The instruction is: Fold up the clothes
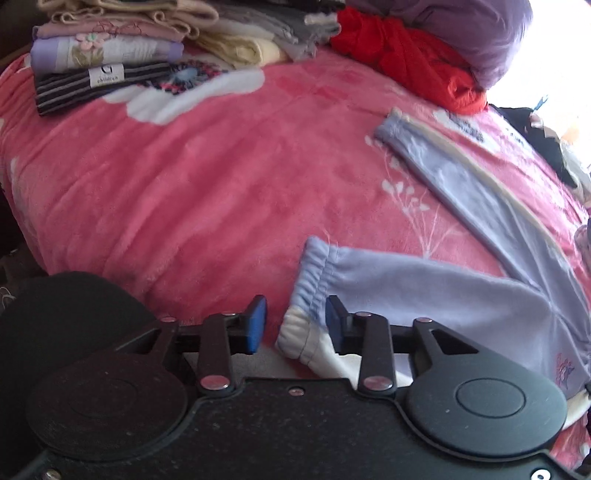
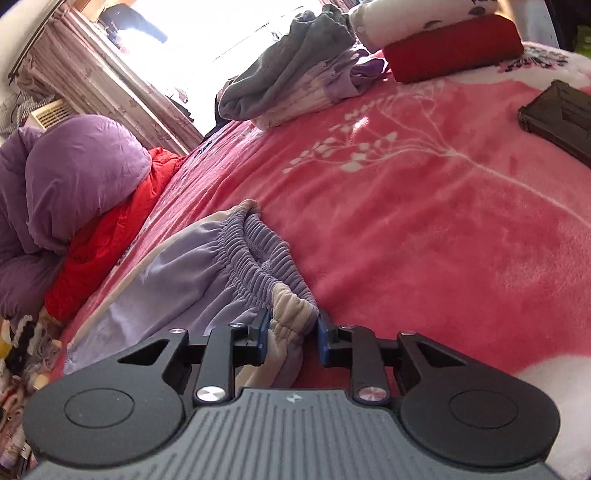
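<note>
Light purple pants (image 1: 461,288) with a cream side stripe lie spread on the pink blanket (image 1: 207,192), legs apart in a V. My left gripper (image 1: 295,325) is open, its blue pads either side of the near leg's elastic cuff (image 1: 314,280). In the right wrist view the pants' gathered waistband (image 2: 255,251) lies ahead. My right gripper (image 2: 291,332) is open, its pads straddling the waistband's cream corner (image 2: 291,306), which bunches between them.
A stack of folded clothes (image 1: 107,55) sits at the back left, with a red garment (image 1: 410,55) and a purple quilt (image 1: 472,33) behind. In the right view, a grey and purple clothes pile (image 2: 295,70), a red folded item (image 2: 454,48) and a black object (image 2: 561,114).
</note>
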Action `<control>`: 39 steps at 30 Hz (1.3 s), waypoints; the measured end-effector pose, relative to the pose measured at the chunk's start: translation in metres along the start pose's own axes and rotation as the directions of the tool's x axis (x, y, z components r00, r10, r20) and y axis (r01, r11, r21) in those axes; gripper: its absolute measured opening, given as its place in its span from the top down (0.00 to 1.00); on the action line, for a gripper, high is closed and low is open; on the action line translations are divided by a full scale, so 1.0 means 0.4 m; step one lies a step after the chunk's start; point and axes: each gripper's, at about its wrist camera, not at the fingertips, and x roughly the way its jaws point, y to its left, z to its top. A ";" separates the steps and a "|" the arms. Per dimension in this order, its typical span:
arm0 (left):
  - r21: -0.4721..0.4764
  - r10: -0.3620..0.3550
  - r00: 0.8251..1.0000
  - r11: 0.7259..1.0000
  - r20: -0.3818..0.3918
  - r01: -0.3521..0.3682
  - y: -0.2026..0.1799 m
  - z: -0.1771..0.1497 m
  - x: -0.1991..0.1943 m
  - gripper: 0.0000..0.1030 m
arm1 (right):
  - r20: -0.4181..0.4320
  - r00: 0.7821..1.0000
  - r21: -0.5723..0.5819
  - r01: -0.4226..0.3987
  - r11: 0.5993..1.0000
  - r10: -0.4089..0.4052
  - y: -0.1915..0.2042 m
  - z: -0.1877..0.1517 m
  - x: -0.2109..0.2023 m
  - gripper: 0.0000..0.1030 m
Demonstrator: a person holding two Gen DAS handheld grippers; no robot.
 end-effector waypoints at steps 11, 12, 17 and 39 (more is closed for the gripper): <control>0.187 -0.163 0.982 0.972 0.096 0.143 -0.096 0.005 -0.027 0.57 | 0.074 0.996 -0.024 0.054 0.998 -0.052 0.009 0.008 -0.028 0.68; 0.218 -0.190 0.978 0.962 0.088 0.167 -0.116 0.001 -0.023 0.57 | 0.115 0.992 -0.087 0.067 0.994 -0.057 0.032 0.007 -0.041 0.68; 0.314 -0.237 0.971 0.924 0.023 0.218 -0.184 -0.035 0.027 0.57 | 0.148 0.986 -0.424 -0.008 0.906 0.078 0.155 -0.025 -0.053 0.68; 0.261 -0.244 0.966 0.941 0.083 0.215 -0.192 0.191 0.104 0.53 | -0.097 0.994 -0.505 -0.088 0.859 0.044 0.185 0.149 0.182 0.62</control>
